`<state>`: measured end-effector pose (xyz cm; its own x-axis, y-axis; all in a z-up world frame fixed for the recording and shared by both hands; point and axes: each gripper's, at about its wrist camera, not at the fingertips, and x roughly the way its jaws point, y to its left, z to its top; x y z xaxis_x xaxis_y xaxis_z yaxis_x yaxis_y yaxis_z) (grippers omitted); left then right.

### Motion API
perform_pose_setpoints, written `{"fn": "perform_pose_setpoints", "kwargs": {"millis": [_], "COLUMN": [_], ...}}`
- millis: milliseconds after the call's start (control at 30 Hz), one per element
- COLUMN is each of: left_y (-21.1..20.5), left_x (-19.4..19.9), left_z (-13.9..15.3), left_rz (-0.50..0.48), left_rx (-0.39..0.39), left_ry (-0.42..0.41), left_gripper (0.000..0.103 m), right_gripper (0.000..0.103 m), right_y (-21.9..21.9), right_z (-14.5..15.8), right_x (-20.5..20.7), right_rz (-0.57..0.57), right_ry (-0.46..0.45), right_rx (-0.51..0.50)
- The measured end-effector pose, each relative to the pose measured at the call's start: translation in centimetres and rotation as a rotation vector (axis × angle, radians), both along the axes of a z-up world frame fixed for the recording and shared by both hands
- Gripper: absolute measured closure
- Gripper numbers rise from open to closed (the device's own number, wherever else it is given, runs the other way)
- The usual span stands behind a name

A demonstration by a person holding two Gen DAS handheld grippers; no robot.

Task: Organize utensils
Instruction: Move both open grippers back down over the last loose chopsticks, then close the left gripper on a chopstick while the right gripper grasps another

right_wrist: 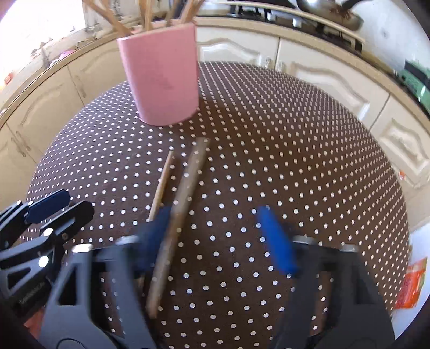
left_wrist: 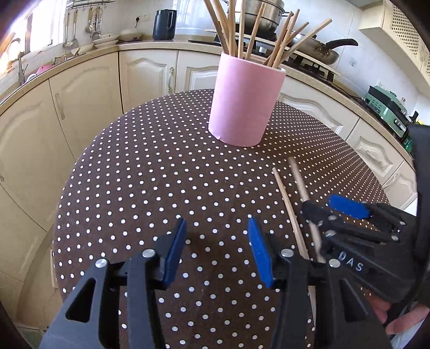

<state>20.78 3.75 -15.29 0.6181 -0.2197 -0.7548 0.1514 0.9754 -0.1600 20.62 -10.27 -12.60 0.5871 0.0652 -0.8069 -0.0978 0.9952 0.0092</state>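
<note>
A pink cup [left_wrist: 242,107] [right_wrist: 161,80] holding several wooden chopsticks stands at the far side of the round dotted table [left_wrist: 134,174]. Two loose sticks lie side by side on the cloth: a thin chopstick [left_wrist: 287,204] [right_wrist: 162,182] and a thicker one [left_wrist: 298,180] [right_wrist: 188,177]. My right gripper [right_wrist: 212,214] [left_wrist: 319,202] straddles the thicker stick, which lies along its left pad while the right pad stands well apart; the view is blurred. My left gripper [left_wrist: 217,222] hovers open over bare cloth just left of the sticks, with nothing between its pads.
Cream cabinets and a countertop curve around behind the table. A black kettle [left_wrist: 164,24] and a stove with a frying pan [left_wrist: 319,48] sit on the counter, a green appliance [left_wrist: 387,110] at the right. An orange packet [right_wrist: 411,284] lies beyond the table's right edge.
</note>
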Motion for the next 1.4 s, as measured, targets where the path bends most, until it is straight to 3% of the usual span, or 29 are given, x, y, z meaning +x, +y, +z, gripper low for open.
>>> {"fn": "perform_pose_setpoints", "kwargs": {"millis": [33,133,333,767,1000,1033,1133,1400], "left_y": [-0.1,-0.6,-2.6,-6.9,-8.2,-8.3,-8.4,-7.6], "left_x": [0.1,0.2,0.3,1.2,2.8,3.1,3.6,4.0], "left_z": [0.0,0.3,0.7,0.1,-0.2,-0.2,-0.3,0.4], "left_rz": [0.001,0.002,-0.023,-0.037,0.036,0.040,0.013,0.010], "left_rx": [0.005,0.019,0.022,0.072,0.097,0.103,0.070,0.042], "left_ry": [0.001,0.004,0.022,0.091,0.043,0.032,0.029,0.022], "left_gripper": [0.055,0.055,0.055,0.055,0.055,0.057,0.095,0.097], "right_gripper": [0.080,0.089,0.093,0.094,0.094,0.094,0.095,0.097], "right_y": [0.3,0.4,-2.0,-6.9,-6.1,-6.2,-6.5,-7.3], "right_z": [0.1,0.1,0.1,0.2,0.3,0.2,0.0,1.8], "right_x": [-0.2,-1.5,-3.4,-4.1,-2.7,-2.5,-2.2,-2.3], "right_rz": [0.026,0.075,0.105,0.051,0.050,0.049,0.070,0.063], "right_ry": [-0.001,-0.021,-0.003,0.000,-0.016,-0.020,-0.014,-0.090], "right_rx": [-0.009,0.012,0.152,0.251,0.215,0.224,0.276,0.326]}}
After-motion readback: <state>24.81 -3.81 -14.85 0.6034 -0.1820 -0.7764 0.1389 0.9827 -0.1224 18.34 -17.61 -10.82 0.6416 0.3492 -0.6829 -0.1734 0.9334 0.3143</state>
